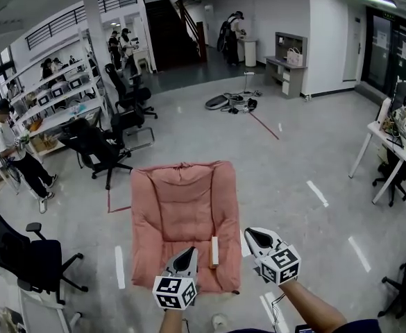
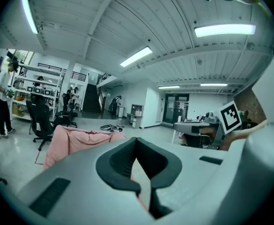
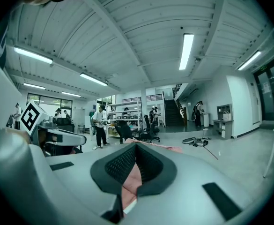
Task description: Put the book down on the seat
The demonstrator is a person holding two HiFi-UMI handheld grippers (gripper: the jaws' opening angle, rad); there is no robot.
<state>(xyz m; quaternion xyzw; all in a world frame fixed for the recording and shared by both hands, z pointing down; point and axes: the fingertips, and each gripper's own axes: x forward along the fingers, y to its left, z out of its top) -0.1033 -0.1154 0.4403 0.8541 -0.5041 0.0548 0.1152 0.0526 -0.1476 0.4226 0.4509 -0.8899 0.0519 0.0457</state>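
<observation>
The thin pale book [image 1: 214,250] lies on the pink cushioned seat [image 1: 182,200], lower centre of the head view. The left gripper [image 1: 190,251] and right gripper [image 1: 251,234], fingers clenched on nothing, should lift clear without nudging it.

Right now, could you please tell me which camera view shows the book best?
The head view: the book lies whole on the pink seat. The right gripper view shows perhaps a pale sliver of it; the left gripper view shows mainly seat.
</observation>
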